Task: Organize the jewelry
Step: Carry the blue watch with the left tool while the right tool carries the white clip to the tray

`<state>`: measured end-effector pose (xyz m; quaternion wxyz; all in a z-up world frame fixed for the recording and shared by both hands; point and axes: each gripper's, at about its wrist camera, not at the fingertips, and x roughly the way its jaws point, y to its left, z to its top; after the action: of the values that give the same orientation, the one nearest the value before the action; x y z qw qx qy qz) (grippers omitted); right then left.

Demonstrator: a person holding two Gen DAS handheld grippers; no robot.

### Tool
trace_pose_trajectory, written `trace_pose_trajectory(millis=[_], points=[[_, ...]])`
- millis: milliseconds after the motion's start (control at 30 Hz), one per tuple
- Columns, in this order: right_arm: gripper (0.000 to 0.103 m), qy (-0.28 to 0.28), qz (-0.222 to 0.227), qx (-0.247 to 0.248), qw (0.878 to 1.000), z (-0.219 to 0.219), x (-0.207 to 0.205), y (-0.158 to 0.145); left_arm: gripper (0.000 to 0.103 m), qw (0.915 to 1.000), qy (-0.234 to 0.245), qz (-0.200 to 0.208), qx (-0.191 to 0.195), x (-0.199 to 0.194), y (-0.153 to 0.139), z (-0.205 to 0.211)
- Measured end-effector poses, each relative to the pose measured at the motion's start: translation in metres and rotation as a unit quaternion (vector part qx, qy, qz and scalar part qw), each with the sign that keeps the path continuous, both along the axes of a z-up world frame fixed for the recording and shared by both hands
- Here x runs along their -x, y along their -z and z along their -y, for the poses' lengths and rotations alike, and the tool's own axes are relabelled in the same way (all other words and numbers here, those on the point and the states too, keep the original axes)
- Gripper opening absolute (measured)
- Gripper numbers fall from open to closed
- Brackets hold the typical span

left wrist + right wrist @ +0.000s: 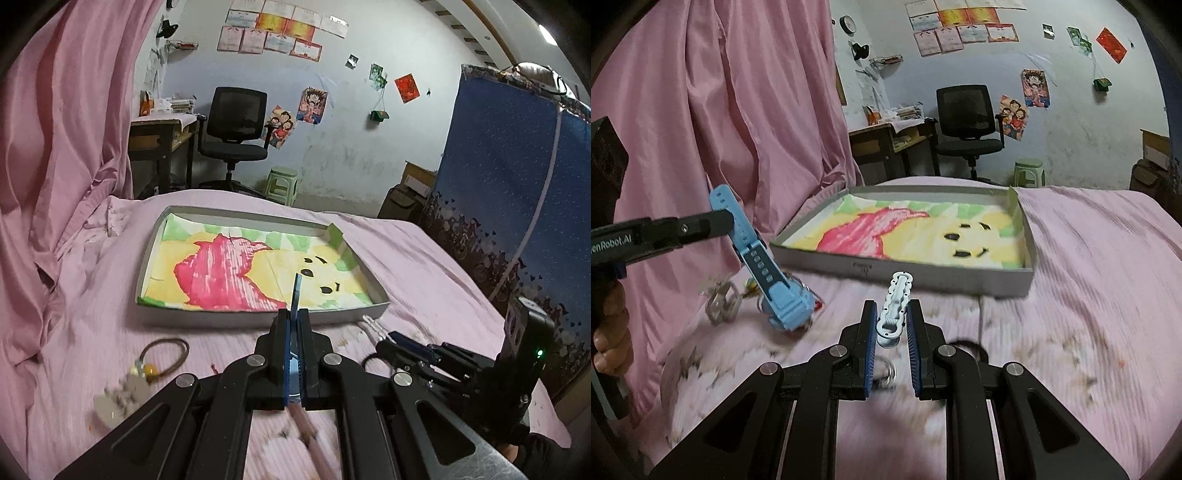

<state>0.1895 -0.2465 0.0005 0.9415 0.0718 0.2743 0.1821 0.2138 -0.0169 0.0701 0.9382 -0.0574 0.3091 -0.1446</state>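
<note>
Right wrist view: left gripper (729, 221) fingers clamped on blue watch (764, 273) strap, watch hanging above pink bed (1089, 295). Right gripper (892, 314) fingers pinch a white hair clip (895, 306), held near the shallow box (905, 275) w/ cartoon lining.

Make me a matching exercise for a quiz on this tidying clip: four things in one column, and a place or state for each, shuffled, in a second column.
Things:
1. blue watch
2. pale grey clip
3. shallow box
4. brown hair tie

Places or states:
A. lying loose on the pink bedcover
B. clamped by its strap in the left gripper
C. holds only a painted picture, no jewelry
D. pinched upright in the right gripper

Pairs: 1-B, 2-D, 3-C, 4-A
</note>
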Motion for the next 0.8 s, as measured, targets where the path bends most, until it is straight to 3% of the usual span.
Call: trace_pose_trajectory(millis=[467, 800], points=[[0.014, 0.012, 0.007, -0.017, 1.000, -0.007, -0.089, 0.004, 0.004, 0.9990, -0.009, -0.036, 0.024, -0.098, 0.022, -0.002], [0.014, 0.012, -0.005, -0.030, 0.999, -0.009, -0.106, 0.020, 0.004, 0.9975, -0.030, -0.057, 0.030, -0.144, 0.035, 0.001]])
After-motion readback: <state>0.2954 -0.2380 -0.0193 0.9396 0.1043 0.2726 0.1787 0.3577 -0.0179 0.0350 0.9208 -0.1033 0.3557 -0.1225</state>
